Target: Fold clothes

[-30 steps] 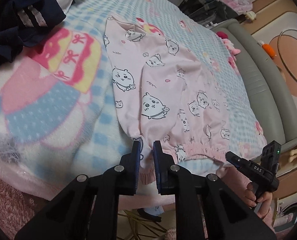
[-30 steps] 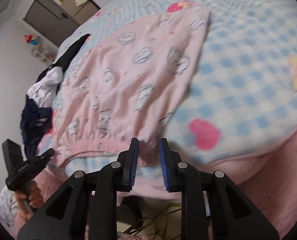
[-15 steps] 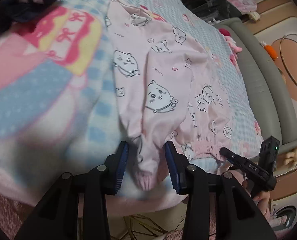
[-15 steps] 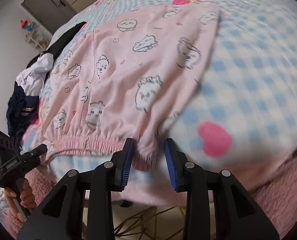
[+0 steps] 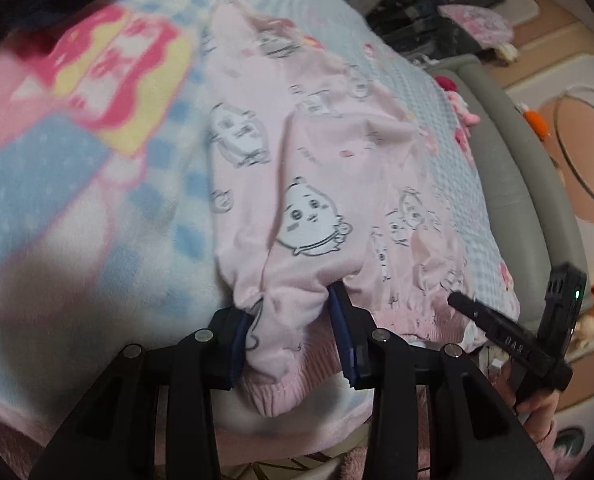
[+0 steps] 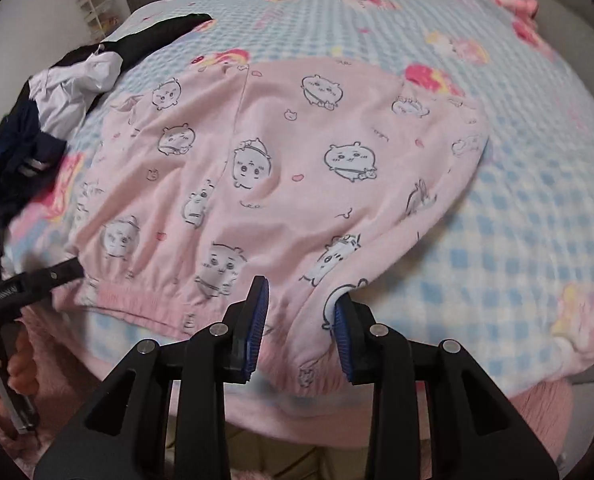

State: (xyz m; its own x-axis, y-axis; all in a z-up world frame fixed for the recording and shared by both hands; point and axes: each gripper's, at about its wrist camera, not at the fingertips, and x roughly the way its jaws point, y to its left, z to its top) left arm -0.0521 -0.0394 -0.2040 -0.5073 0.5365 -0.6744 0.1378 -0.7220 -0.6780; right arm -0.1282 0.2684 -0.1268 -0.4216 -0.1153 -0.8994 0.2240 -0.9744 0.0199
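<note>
Soft, limp pink pajama top (image 6: 281, 184) on a bed (image 6: 537, 208); both grippers' (left (image 5: 291, 334), right (image 6: 301, 322)) fingers part-open, straddling its elastic hem, the best hold.

I see bed: blue-checked blanket (image 6: 517, 200) with pink prints | on it: pink cartoon-print garment (image 6: 281, 184) spread flat — beside it, a dark-and-white clothes heap (image 6: 57, 108).

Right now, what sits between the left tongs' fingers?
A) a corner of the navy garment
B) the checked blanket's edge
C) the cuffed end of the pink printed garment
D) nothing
C: in the left wrist view the left tongs straddle the ribbed cuff end of the pink cartoon-print garment.
</note>
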